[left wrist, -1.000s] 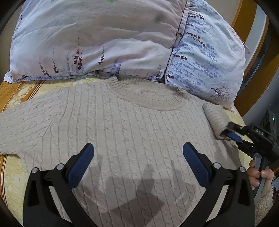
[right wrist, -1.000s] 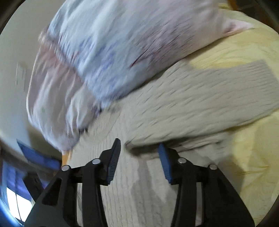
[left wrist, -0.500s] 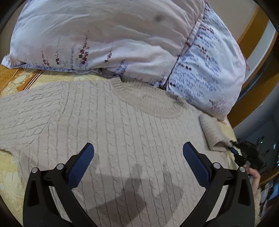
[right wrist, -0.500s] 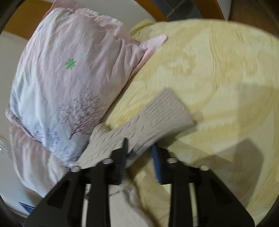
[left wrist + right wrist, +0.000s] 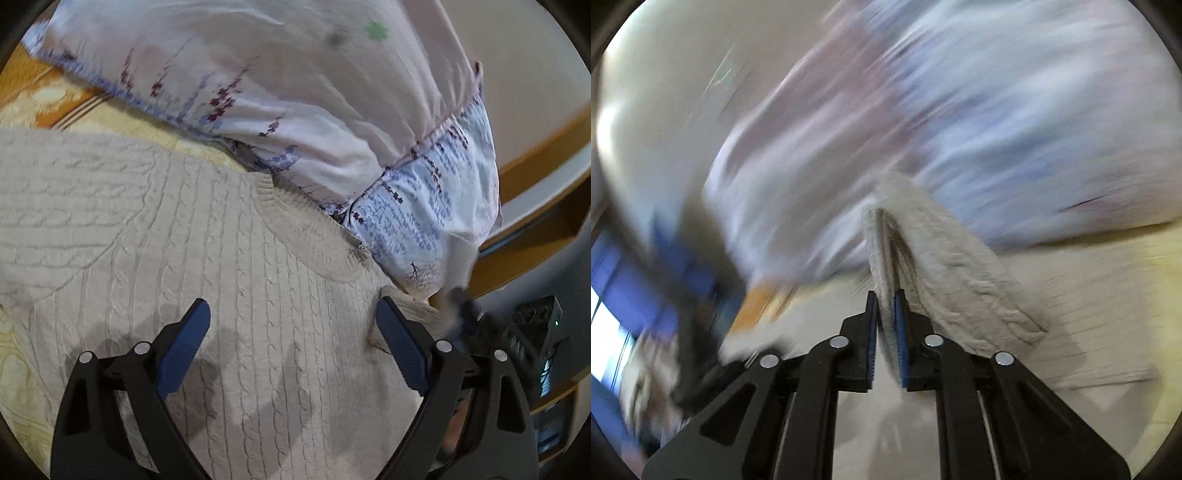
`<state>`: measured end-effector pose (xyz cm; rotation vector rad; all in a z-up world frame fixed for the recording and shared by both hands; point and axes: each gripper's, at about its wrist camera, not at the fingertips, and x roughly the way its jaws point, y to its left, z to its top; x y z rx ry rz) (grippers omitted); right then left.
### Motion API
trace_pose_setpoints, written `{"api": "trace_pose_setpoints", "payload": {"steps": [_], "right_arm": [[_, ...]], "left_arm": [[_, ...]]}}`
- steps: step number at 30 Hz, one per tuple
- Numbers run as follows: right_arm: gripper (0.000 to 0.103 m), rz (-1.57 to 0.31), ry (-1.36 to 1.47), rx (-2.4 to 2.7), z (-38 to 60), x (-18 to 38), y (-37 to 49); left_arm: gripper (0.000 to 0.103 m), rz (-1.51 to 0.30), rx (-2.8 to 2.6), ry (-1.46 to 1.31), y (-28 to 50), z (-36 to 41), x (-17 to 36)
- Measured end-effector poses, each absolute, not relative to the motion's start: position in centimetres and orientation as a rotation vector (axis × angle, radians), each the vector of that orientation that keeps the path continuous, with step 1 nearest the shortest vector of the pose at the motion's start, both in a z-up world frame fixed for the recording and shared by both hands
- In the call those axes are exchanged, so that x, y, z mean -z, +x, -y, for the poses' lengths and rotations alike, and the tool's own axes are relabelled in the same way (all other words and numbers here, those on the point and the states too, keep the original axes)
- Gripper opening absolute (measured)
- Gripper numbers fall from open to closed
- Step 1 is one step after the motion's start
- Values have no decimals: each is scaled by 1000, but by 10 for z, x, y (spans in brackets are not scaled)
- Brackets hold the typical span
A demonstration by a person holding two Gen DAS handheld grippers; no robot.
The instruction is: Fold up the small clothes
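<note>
Beige cable-knit wool sweater (image 5: 229,266), rough; smooth printed cotton pillow (image 5: 295,92)

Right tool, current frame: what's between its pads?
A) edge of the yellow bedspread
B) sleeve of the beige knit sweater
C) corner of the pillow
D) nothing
B: in the right wrist view the right tool has its blue pads pinched on the ribbed end of the sweater sleeve, which lifts off the sweater body; the pillow is behind it, untouched, and the jaws are easing open slightly.
</note>
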<state>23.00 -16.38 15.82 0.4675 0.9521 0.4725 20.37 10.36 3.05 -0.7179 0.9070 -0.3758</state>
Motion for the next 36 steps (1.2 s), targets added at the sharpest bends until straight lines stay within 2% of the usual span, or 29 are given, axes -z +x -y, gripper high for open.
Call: {"api": "trace_pose_setpoints", "payload": {"steps": [3,4,6,9,12,16,20,22,24,31,36], "right_arm": [[33,-1021,404,-542,127,-146,225],[44,-1009,417,-524,134,-146,221],[53,-989,503,-452,166,-145,212],[53,-987,681,-264,235,-136,192],[53,-1048,925,-101,303,-109,167],[53,-1077,1048,-121,324,-91,153],[53,-1101,1009,-263,291,-101,167],[53,-1123,912,-320,262,-109,180],[53,-1127,854,-330,246,-114,186],[53,-1181,897,-378,234,-95,195],[53,-1299,840,-482,175,-81,242]], "left_arm": [[90,-929,369,-744,205,-105,-24],[88,-936,371,-748,205,-104,-22],[85,-951,378,-746,207,-102,-20],[79,-985,382,-738,212,-96,-18],[79,-1013,397,-756,213,-92,-16],[79,-1017,411,-626,212,-82,-27],[78,-1016,374,-539,211,-81,-34],[69,-994,297,-383,211,-76,-41],[66,-956,246,-265,211,-76,-47],[66,-868,245,135,205,-61,-52],[69,-850,271,156,201,-61,-52]]}}
